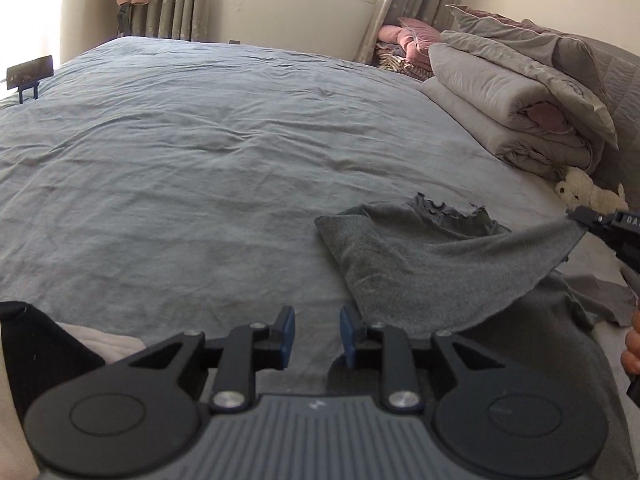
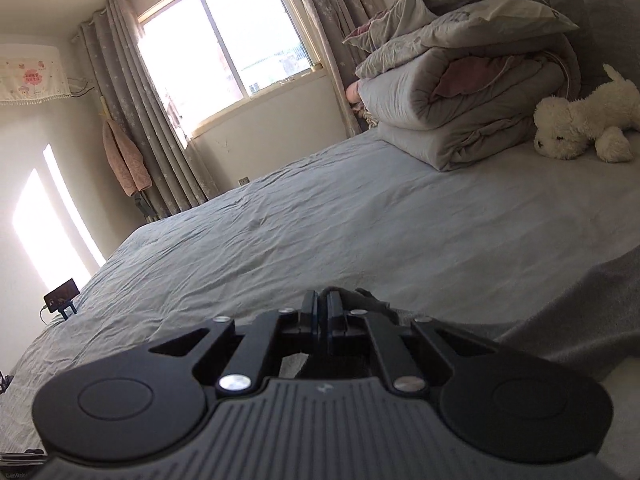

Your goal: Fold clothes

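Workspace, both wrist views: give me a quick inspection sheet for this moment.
Surface: bed with a wrinkled grey sheet.
Job's things: grey garment, one edge lifted off the bed.
Clutter: folded quilts, plush dog, phone on a stand.
Grippers: left gripper open, empty; right gripper shut on the garment.
Cables: one at the phone.
Surroundings: window, curtains, pink jacket hanging.

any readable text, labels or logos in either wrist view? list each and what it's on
"DA": white letters on the black right gripper, cut off by the frame edge.
"GenRob": white print on a dark object at the bottom-left corner, cut off.
Pink print on the white fabric air-conditioner cover: too blurred to read.
Small pale mark on each grey ribbed gripper body: unreadable.
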The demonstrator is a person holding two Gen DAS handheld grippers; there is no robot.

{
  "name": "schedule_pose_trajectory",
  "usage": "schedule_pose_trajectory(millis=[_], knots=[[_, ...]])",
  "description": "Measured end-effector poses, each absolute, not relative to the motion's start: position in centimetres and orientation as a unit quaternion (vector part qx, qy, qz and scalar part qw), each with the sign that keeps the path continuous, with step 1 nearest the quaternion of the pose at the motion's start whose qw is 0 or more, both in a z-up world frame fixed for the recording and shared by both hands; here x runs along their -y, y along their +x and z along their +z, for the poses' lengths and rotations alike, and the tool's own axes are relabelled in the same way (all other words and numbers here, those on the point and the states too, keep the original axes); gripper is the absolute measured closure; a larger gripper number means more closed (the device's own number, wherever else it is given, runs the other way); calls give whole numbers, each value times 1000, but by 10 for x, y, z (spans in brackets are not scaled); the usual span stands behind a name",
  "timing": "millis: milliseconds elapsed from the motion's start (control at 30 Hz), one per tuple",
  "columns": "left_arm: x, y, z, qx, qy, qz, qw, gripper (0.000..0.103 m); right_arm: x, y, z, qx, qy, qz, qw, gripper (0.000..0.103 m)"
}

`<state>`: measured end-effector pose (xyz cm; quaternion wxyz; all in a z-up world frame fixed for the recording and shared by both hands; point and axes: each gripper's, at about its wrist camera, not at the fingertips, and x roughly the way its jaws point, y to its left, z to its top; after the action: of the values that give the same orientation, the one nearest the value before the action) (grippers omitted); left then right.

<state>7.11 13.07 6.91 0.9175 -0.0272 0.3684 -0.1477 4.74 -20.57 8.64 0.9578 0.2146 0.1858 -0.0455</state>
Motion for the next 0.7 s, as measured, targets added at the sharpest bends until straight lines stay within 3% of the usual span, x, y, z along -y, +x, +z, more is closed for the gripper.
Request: schedule_pose_trajectory(millis=[67, 367, 600, 633, 700], knots=[[-116, 71, 64, -365, 13, -156, 918, 63, 213, 45, 77, -197, 213, -62, 955, 99], [-77, 69, 51, -341, 113, -178, 916, 58, 248, 32, 37, -244, 201, -126, 940, 98], [-70, 75, 48, -336, 77, -200, 917, 50, 251, 32, 40, -271, 171, -111, 941, 96], [-68, 77, 45, -341, 74, -198, 916, 51, 249, 34, 40, -283, 162, -110, 939, 94], [-64, 82, 34, -358, 81, -181, 912, 82, 248, 38, 39, -312, 140, -108, 934, 94]])
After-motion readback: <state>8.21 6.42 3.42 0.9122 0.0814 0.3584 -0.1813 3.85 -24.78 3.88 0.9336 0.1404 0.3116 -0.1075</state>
